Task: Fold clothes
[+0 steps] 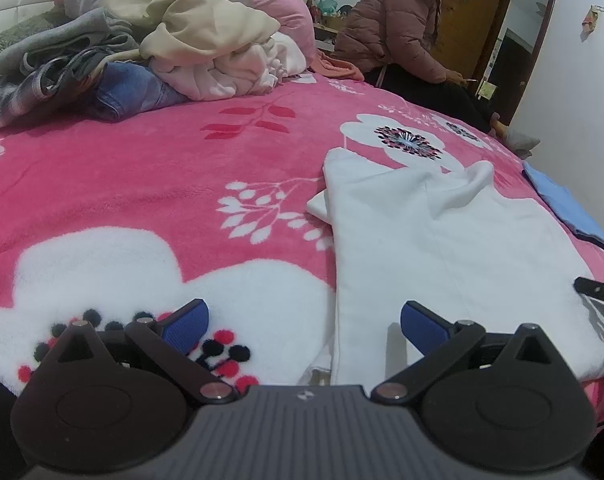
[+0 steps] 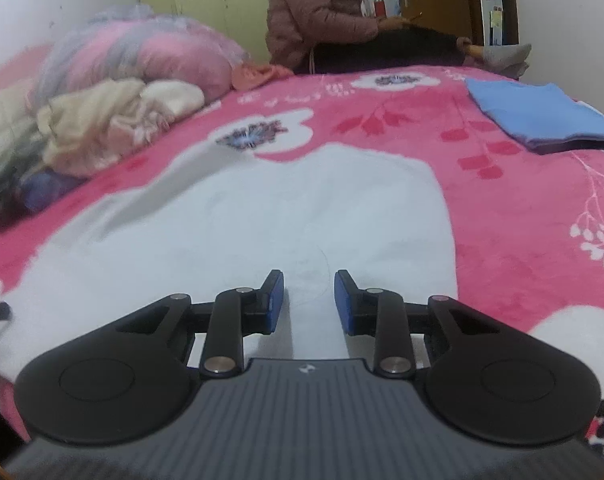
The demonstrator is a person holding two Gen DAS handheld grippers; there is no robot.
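A white garment (image 1: 442, 248) lies partly folded and flat on the pink flowered blanket (image 1: 141, 168). My left gripper (image 1: 304, 320) stands wide open at the garment's near left edge. Its right finger is over the white cloth and its left finger over the blanket, and nothing is between them. In the right wrist view the white garment (image 2: 261, 216) spreads out ahead. My right gripper (image 2: 309, 284) hovers low over its near part, jaws a little apart and open, with no cloth pinched between the blue pads.
A folded blue garment (image 1: 566, 208) (image 2: 542, 116) lies near the bed's right edge. A heap of unfolded clothes (image 1: 161, 60) (image 2: 101, 132) sits at the back left beside a pink duvet (image 2: 141, 56). A person in a puffy jacket (image 1: 402, 28) (image 2: 314, 16) sits at the far side.
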